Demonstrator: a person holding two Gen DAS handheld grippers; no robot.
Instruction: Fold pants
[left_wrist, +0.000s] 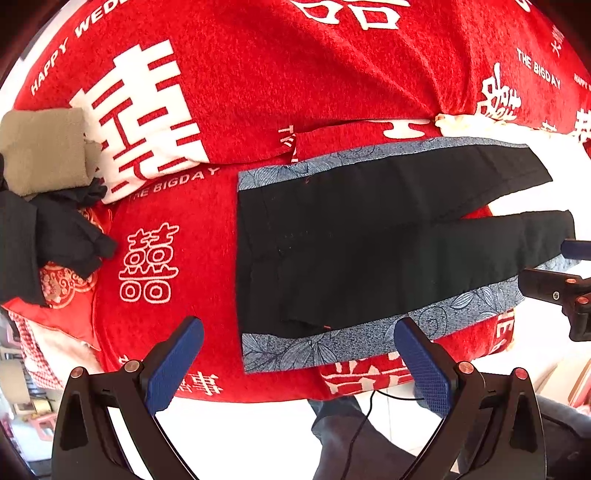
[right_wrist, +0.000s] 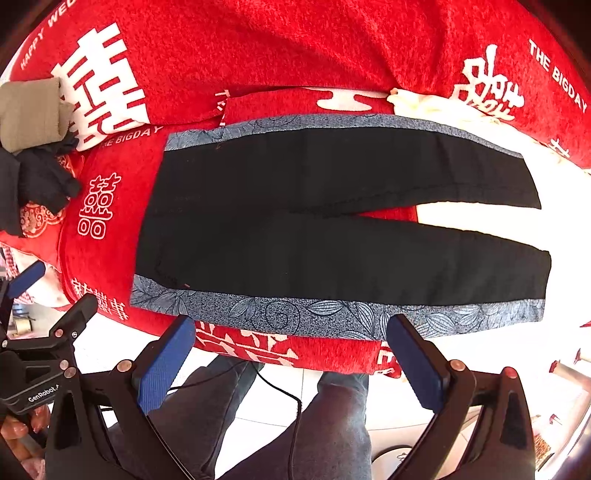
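Black pants (left_wrist: 351, 240) (right_wrist: 332, 221) with blue-grey leaf-print side stripes (right_wrist: 295, 314) lie flat on a red blanket, waistband to the left, both legs spread to the right. My left gripper (left_wrist: 299, 332) hovers open above the near edge by the waist end, its blue pads (left_wrist: 173, 369) empty. My right gripper (right_wrist: 291, 328) is open too, over the near stripe around mid-leg, holding nothing. The right gripper's body (left_wrist: 561, 288) shows at the right edge of the left wrist view, and the left gripper's body (right_wrist: 44, 354) at the lower left of the right wrist view.
The red blanket (left_wrist: 277, 92) carries white characters and lettering. At its left sit a folded khaki cloth (left_wrist: 44, 147) and a crumpled black garment (left_wrist: 55, 232). A cream cloth (right_wrist: 424, 103) lies behind the pants. A person's legs (right_wrist: 332, 417) and a black cable (right_wrist: 291, 406) are below the near edge.
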